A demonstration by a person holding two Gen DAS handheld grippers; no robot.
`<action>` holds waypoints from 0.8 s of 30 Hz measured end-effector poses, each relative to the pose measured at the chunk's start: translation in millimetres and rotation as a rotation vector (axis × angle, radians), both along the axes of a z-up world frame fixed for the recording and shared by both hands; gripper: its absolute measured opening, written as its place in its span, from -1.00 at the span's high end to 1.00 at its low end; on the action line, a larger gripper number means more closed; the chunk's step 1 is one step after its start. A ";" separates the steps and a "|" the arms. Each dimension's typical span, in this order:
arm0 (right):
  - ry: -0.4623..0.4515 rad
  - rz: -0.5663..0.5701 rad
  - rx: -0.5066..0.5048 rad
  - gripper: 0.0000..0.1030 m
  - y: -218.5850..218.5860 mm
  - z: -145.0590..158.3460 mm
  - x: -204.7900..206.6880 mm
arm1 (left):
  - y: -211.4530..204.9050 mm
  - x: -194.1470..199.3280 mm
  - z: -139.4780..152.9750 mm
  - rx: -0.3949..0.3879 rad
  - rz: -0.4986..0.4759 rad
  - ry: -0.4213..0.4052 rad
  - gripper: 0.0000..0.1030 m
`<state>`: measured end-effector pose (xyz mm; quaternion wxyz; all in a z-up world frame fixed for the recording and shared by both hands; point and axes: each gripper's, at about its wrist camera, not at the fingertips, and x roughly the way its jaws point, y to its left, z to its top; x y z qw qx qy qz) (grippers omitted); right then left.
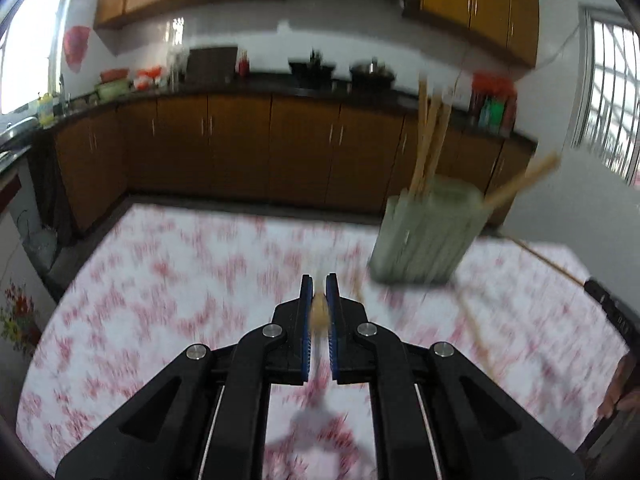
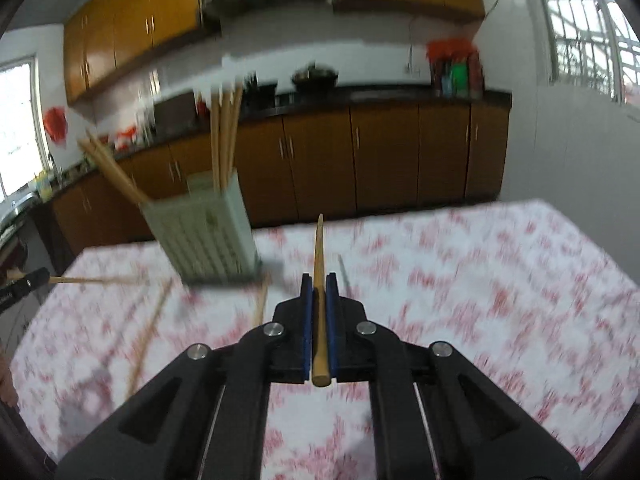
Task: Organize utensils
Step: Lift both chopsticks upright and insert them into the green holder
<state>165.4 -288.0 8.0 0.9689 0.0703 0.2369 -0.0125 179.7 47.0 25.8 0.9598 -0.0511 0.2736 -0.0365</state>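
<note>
While each of the two grippers pinches one chopstick, left gripper (image 1: pixel 319 280) and right gripper (image 2: pixel 319 280) alike, the pale green holder (image 2: pixel 208 232) stands on the flowered tablecloth (image 2: pixel 480 280) with roughly five more chopsticks (image 2: pixel 224 132) (blurred) inside.

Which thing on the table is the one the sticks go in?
Find the table with the red-and-white flowered cloth. Near its far edge stands a pale green ribbed plastic holder. It is the only upright container there, with wooden chopsticks poking out of its top.
</note>
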 end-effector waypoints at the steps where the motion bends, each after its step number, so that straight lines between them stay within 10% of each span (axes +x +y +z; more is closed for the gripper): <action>1: -0.016 -0.001 -0.002 0.84 -1.2 5.8 0.2 | 0.7 1.4 9.5 -0.011 0.000 -0.018 0.85; 12: 0.147 0.070 -0.046 0.84 11.8 -15.5 14.5 | 0.3 3.4 30.6 -0.028 -0.007 -0.052 0.85; 24: -0.020 0.110 0.037 0.84 1.9 41.3 -0.4 | -9.1 -0.9 51.3 -0.019 -0.047 -0.105 0.85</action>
